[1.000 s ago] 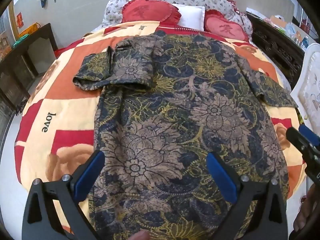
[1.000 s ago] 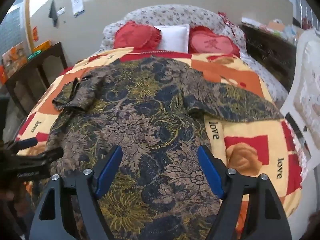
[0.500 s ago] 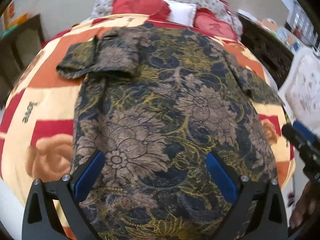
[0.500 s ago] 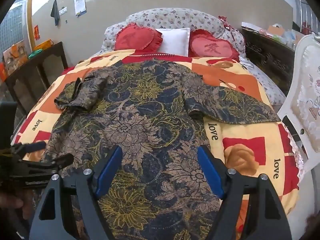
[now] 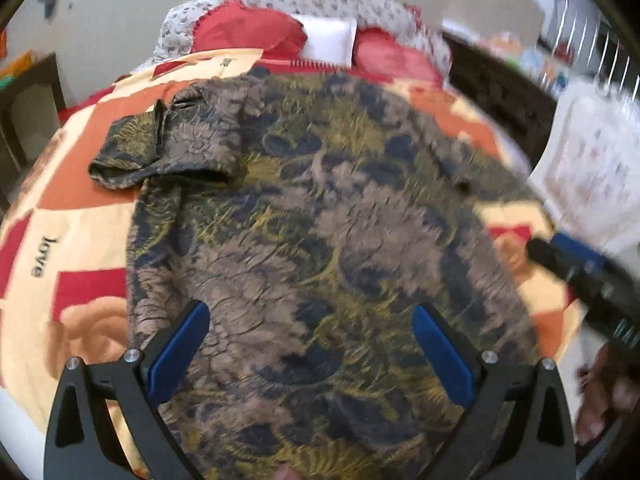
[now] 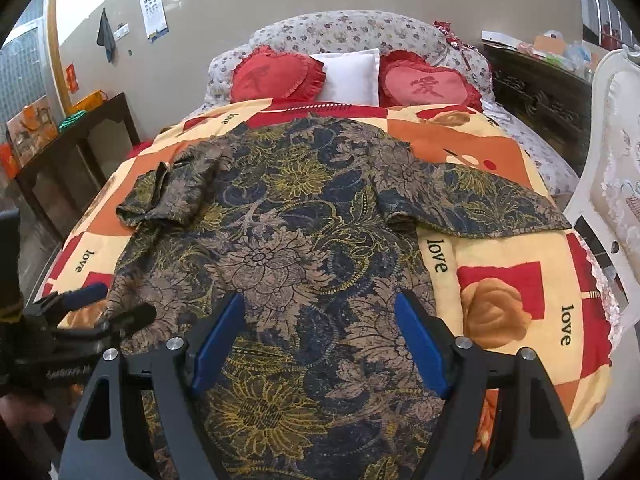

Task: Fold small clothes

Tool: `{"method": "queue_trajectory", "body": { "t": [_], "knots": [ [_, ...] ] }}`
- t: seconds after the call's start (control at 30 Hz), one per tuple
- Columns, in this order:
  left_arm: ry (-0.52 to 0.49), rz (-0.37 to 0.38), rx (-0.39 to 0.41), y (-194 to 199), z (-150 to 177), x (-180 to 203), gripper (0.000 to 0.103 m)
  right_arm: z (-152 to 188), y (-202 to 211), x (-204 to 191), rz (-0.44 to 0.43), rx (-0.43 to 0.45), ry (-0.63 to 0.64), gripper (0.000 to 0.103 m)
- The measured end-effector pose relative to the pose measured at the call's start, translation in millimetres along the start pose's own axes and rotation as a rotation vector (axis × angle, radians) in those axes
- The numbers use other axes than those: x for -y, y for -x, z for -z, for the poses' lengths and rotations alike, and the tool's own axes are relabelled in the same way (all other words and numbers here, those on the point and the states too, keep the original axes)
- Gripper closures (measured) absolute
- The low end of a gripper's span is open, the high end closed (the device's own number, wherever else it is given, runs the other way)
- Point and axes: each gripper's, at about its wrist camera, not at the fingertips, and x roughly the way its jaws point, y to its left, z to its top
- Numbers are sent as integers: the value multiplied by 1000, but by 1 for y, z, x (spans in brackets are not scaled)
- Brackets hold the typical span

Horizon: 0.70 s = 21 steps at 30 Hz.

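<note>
A dark floral shirt (image 6: 296, 240) with navy, tan and yellow flowers lies spread on the bed, hem toward me; it also shows in the left wrist view (image 5: 320, 240). Its left sleeve (image 6: 168, 196) is folded in over the body, its right sleeve (image 6: 480, 204) lies stretched out flat. My left gripper (image 5: 310, 354) is open above the hem's left part. My right gripper (image 6: 318, 344) is open above the hem's right part. Each gripper shows at the edge of the other's view: the left gripper (image 6: 104, 308) and the right gripper (image 5: 580, 264). Neither holds cloth.
The bed has a red, orange and cream quilt (image 6: 520, 280) with "love" print. Two red heart cushions (image 6: 276, 76) and a white pillow (image 6: 348, 72) lie at the head. A dark side table (image 6: 72, 152) stands left, a white chair (image 6: 612, 152) and dark cabinet (image 6: 536, 96) right.
The left wrist view has shifted and blurred as that gripper moves over the hem. The right gripper has drawn back slightly. The shirt lies as before.
</note>
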Motion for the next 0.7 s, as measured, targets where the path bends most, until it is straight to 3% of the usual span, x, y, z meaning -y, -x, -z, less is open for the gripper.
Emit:
{"method": "queue_trajectory", "body": {
  "t": [0.13, 0.27, 0.6, 0.7],
  "knots": [
    [7, -94, 26, 2, 3, -6, 0, -1, 1, 3, -4, 4, -16, 22],
    [67, -31, -6, -4, 7, -22, 0, 2, 2, 1, 3, 13, 3, 22],
    [106, -136, 78, 0, 13, -28, 0, 8, -3, 0, -10, 18, 9, 22],
    [132, -122, 76, -1, 11, -36, 1, 7, 2, -3, -50, 53, 22, 22]
  ]
}}
